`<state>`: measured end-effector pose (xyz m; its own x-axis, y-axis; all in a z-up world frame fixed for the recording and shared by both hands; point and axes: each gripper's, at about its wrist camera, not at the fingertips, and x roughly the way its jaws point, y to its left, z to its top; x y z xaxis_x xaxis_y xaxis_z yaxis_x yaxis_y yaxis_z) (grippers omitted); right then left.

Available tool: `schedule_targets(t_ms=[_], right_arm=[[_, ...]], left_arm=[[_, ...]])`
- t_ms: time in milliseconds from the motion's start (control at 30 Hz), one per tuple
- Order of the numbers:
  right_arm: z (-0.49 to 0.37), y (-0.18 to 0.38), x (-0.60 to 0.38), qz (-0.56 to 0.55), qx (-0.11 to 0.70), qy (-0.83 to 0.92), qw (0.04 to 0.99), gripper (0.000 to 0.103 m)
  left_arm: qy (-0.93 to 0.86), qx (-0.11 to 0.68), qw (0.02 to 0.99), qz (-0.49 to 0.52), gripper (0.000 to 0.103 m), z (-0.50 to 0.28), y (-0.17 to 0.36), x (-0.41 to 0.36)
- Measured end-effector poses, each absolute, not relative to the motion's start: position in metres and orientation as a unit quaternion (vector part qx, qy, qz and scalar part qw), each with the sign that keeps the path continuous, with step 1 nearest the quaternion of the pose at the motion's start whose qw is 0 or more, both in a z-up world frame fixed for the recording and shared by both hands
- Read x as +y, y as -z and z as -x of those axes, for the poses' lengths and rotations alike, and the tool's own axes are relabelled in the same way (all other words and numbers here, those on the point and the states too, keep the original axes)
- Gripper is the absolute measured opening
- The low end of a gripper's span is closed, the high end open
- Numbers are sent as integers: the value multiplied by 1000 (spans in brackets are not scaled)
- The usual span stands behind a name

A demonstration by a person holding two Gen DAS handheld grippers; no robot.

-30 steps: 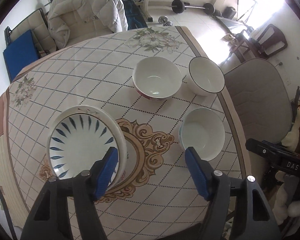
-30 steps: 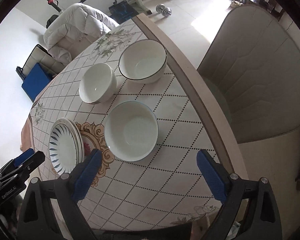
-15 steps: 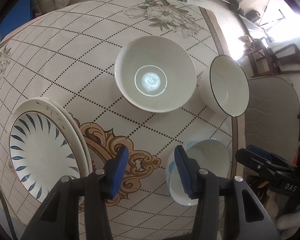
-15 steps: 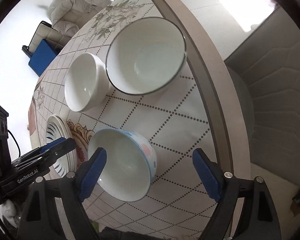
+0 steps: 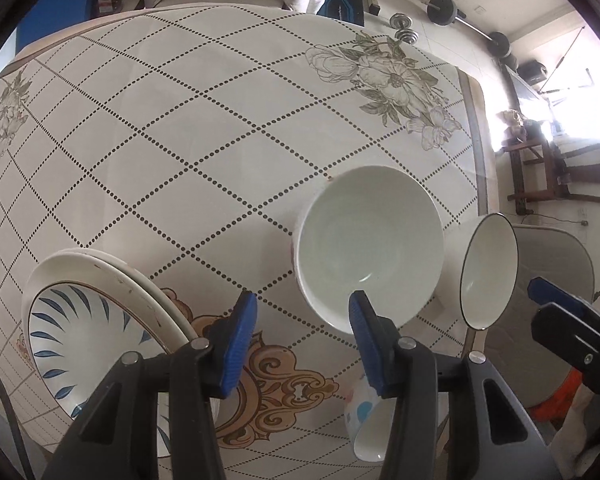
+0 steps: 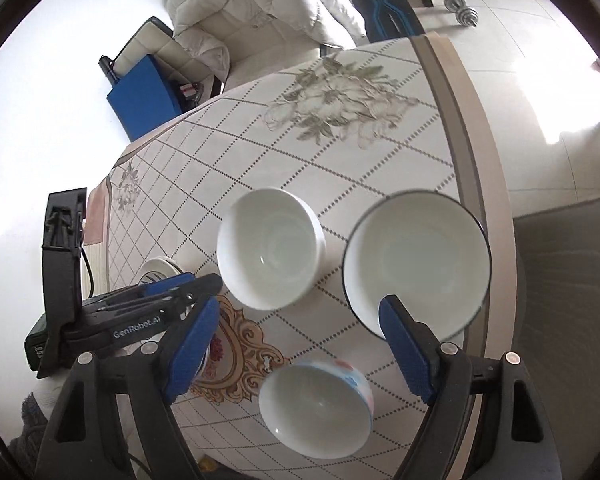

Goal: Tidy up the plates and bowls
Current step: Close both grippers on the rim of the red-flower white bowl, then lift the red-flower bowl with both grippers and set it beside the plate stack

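Note:
A plain white bowl (image 5: 370,248) (image 6: 268,256) stands mid-table. My left gripper (image 5: 302,304) hangs just over its near-left rim, jaws partly apart. One fingertip overlaps the rim and nothing is pinched. To its right is a black-rimmed bowl (image 5: 488,276) (image 6: 416,264) by the table edge. My right gripper (image 6: 300,308) is closing, one fingertip (image 6: 392,312) over that bowl's near rim, and no pad presses on anything. A small flower-patterned bowl (image 6: 316,404) (image 5: 364,412) sits nearest me. Stacked blue-leaf plates (image 5: 92,340) lie at the left.
The table edge (image 6: 476,184) runs close along the right of the black-rimmed bowl, and a grey padded chair (image 6: 572,320) stands beyond it. A chair draped with a white puffy jacket (image 6: 260,12) is at the far side. Dumbbells (image 6: 462,8) lie on the floor.
Both grippers moved away from me: the left from the plates to the white bowl, the right from the small flowered bowl to the black-rimmed one. Both pairs of jaws narrowed.

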<state>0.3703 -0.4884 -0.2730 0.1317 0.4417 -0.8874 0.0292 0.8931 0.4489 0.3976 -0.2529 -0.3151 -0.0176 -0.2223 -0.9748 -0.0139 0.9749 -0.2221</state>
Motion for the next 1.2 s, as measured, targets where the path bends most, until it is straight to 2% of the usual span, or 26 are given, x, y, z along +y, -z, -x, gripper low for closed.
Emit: schedule_targets(t_ms=[200, 367, 433, 567, 733, 767, 800, 1200], right_arm=[[-426, 288, -455, -111, 670, -153, 718, 65], [-447, 326, -447, -99, 709, -147, 683, 57], [-452, 341, -444, -104, 722, -153, 667, 55], [-456, 364, -441, -101, 741, -156, 645, 39], [-456, 375, -433, -70, 749, -151, 641, 27], [-456, 376, -432, -66, 750, -151, 641, 24], [-456, 377, -431, -65, 751, -153, 639, 15], [-433, 385, -422, -70, 765, -171, 617, 14]], left_arm=[[66, 721, 683, 92, 43, -414, 331, -247], [72, 729, 674, 95, 37, -419, 340, -248], [74, 734, 669, 94, 30, -420, 345, -247], [75, 741, 661, 91, 26, -422, 355, -247], [85, 749, 652, 86, 20, -422, 364, -255], [86, 750, 650, 83, 18, -422, 365, -257], [81, 751, 652, 73, 16, -422, 366, -259], [78, 754, 649, 68, 13, -403, 356, -250]])
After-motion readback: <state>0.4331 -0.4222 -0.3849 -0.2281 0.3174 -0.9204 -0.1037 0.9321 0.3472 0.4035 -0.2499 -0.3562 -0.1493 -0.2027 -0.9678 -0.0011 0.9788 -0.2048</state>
